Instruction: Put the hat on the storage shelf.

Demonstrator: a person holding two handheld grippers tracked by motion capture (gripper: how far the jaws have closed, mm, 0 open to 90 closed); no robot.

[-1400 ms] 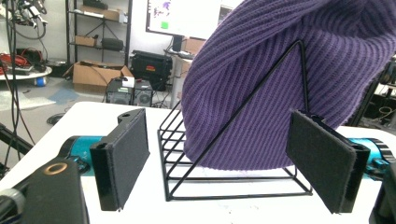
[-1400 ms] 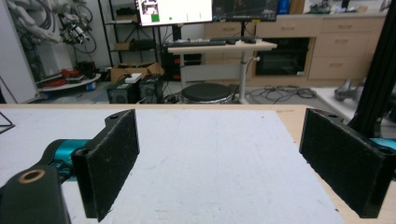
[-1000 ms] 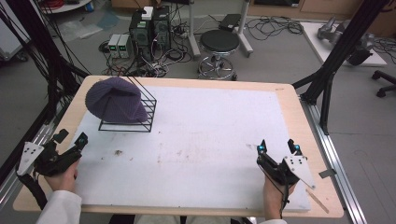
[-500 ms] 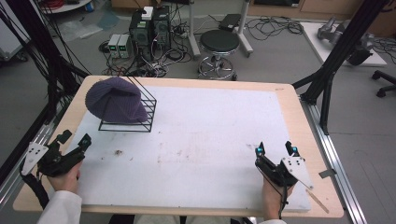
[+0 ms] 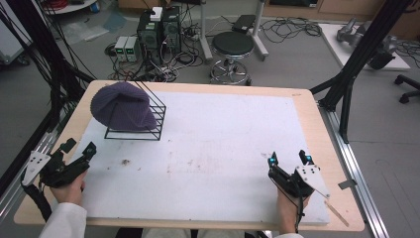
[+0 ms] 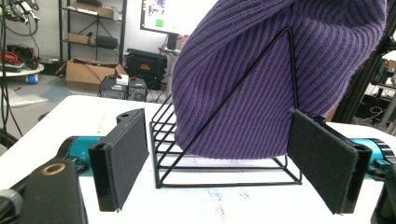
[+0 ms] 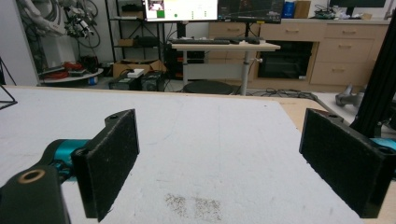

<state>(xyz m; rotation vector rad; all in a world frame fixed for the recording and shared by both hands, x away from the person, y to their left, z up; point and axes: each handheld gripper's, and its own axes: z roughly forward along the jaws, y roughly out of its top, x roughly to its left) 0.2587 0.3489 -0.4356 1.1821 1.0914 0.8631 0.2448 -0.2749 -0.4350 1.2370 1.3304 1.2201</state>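
facing purple beanie (image 6: 261, 79) on wire rack (image 6: 224, 158) (seemingly draped), both tongs (image 5: 78, 148) (image 5: 288, 159) gaping, empty

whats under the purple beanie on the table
The purple beanie is draped over a black wire rack, whose base bars show below it. The knit covers the rack's upper part and anything inside.

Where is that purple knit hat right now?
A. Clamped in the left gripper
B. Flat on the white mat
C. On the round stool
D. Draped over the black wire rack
D: the hat hangs over the rack, while the left gripper sits apart from it with its jaws open.
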